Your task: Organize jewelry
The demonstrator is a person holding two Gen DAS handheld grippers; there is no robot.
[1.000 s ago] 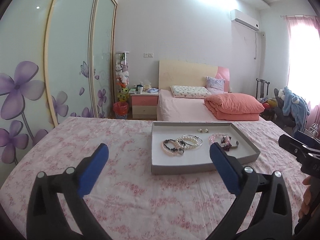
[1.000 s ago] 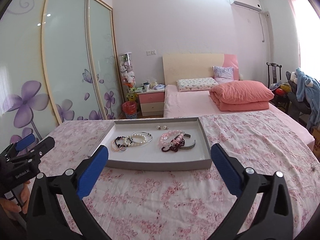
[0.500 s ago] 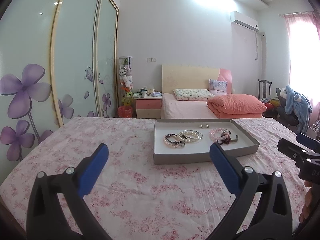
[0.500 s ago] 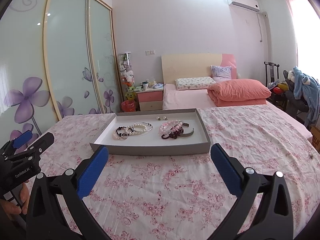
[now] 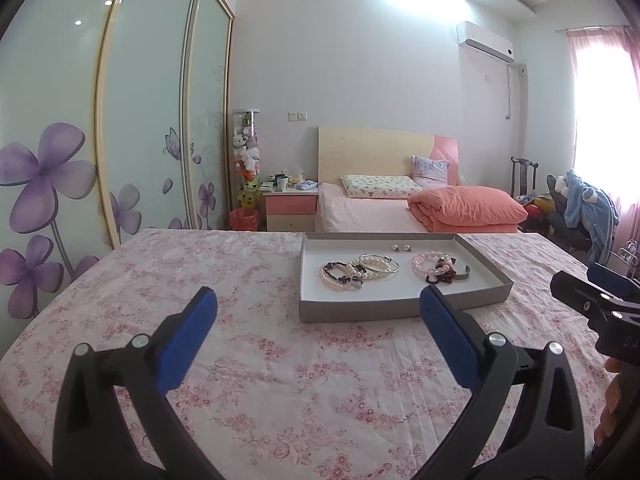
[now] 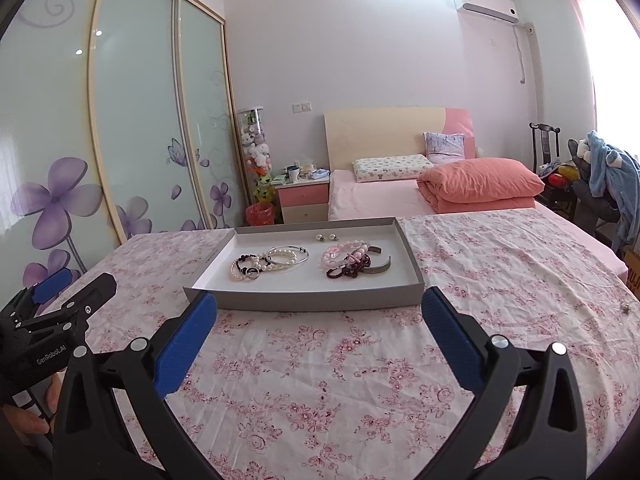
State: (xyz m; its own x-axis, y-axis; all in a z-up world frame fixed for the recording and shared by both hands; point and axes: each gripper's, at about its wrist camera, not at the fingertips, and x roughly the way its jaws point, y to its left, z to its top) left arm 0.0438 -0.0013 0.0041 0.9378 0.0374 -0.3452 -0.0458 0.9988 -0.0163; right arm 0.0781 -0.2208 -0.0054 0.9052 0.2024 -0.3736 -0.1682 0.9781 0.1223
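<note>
A grey shallow tray (image 5: 384, 312) (image 6: 304, 302) lies on the pink floral tablecloth ahead of both grippers. In it lie a tangle of pearl and dark bead bracelets (image 5: 354, 271) (image 6: 266, 262), a pink bead bracelet with dark ones and a metal cuff (image 5: 438, 266) (image 6: 350, 260), and two pearl earrings (image 5: 401, 247) (image 6: 325, 237). My left gripper (image 5: 318, 312) is open and empty, short of the tray's near left corner. My right gripper (image 6: 320, 314) is open and empty, just before the tray's near wall.
A small metal piece (image 6: 625, 309) lies on the cloth at the far right. Behind the table stand a bed with an orange quilt (image 5: 468, 208), a pink nightstand (image 5: 290, 210) and a wardrobe with purple flowers (image 5: 80, 152). A chair with blue clothes (image 5: 588, 212) stands at the right.
Both views have shifted a little; the tray's place in them barely differs. Both grippers stay open and empty.
</note>
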